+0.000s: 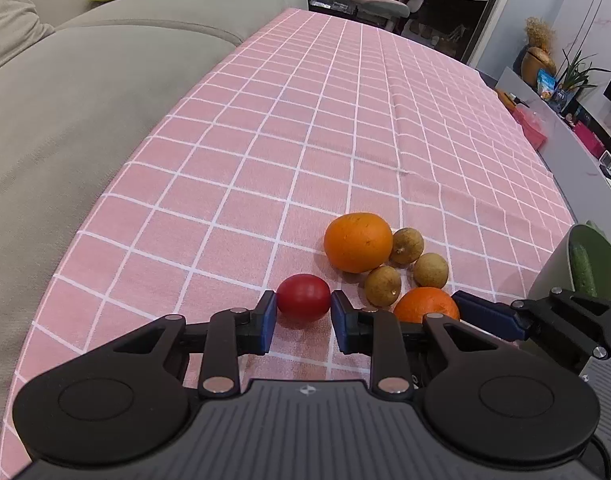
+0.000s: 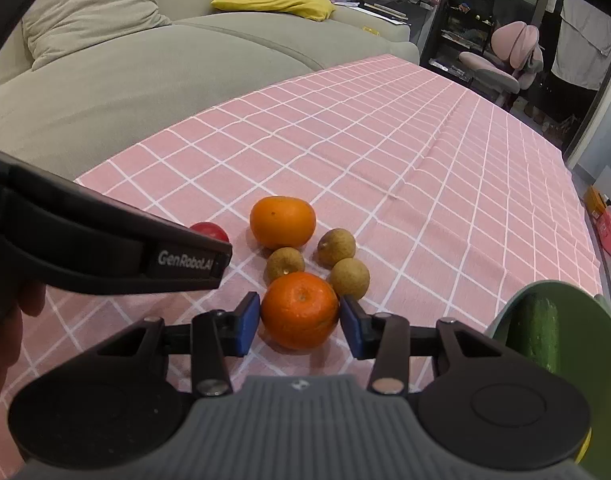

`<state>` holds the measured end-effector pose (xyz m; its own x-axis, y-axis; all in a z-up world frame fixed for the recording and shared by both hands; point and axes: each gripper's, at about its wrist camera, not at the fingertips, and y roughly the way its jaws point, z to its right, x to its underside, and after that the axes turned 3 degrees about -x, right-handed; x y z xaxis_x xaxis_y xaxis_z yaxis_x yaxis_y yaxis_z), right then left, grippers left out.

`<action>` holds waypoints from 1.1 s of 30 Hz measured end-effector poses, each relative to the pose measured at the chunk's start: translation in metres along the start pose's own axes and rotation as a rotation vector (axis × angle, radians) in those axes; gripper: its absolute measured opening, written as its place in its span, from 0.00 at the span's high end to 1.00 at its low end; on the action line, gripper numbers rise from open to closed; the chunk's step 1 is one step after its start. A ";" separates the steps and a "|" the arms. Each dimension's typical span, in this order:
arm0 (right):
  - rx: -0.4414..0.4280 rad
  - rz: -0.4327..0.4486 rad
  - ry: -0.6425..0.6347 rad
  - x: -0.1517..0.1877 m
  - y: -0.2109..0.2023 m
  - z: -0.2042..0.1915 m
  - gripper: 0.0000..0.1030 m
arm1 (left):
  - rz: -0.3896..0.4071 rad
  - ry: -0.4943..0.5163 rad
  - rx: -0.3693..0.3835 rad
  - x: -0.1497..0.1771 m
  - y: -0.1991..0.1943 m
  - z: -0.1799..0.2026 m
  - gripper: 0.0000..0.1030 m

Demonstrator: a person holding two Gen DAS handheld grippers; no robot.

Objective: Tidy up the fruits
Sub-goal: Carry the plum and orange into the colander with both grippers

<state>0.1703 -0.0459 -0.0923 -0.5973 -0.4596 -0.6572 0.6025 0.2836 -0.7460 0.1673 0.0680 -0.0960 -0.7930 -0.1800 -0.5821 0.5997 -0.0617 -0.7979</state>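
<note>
We had the left gripper (image 1: 303,314) with its fingers closed against the red fruit (image 1: 303,297) at lower centre; the right gripper (image 2: 299,317) clamped the near orange (image 2: 299,310). Bare table (image 1: 345,112) filled the upper frame up to its far edge.

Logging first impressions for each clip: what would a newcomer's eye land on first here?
The small cluster of fruit on the pink checked tablecloth: each gripper brackets one piece. The left gripper has its blue pads on either side of a small red round tomato-like fruit, and the right gripper flanks the nearer bright orange. Behind sit a larger orange and three small brown round fruits; a green bowl stands at the right edge.
</note>
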 end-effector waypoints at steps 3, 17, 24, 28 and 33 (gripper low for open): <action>-0.004 0.010 0.002 -0.002 -0.007 -0.001 0.61 | 0.010 -0.008 0.007 -0.003 -0.010 0.000 0.69; -0.022 0.108 0.009 0.007 -0.107 0.020 0.61 | 0.070 0.126 0.121 -0.011 -0.085 0.049 0.69; 0.008 0.108 0.059 0.030 -0.155 0.064 0.61 | 0.077 0.293 0.248 -0.006 -0.106 0.107 0.69; 0.039 0.063 0.078 0.047 -0.170 0.098 0.61 | 0.045 0.367 0.292 0.001 -0.103 0.134 0.69; 0.084 -0.038 0.054 0.067 -0.166 0.131 0.61 | -0.032 0.408 0.331 0.008 -0.088 0.158 0.69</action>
<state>0.0999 -0.2342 0.0021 -0.6471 -0.4222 -0.6348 0.6195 0.1942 -0.7606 0.1247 -0.0834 -0.0057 -0.7493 0.2196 -0.6248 0.5243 -0.3796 -0.7622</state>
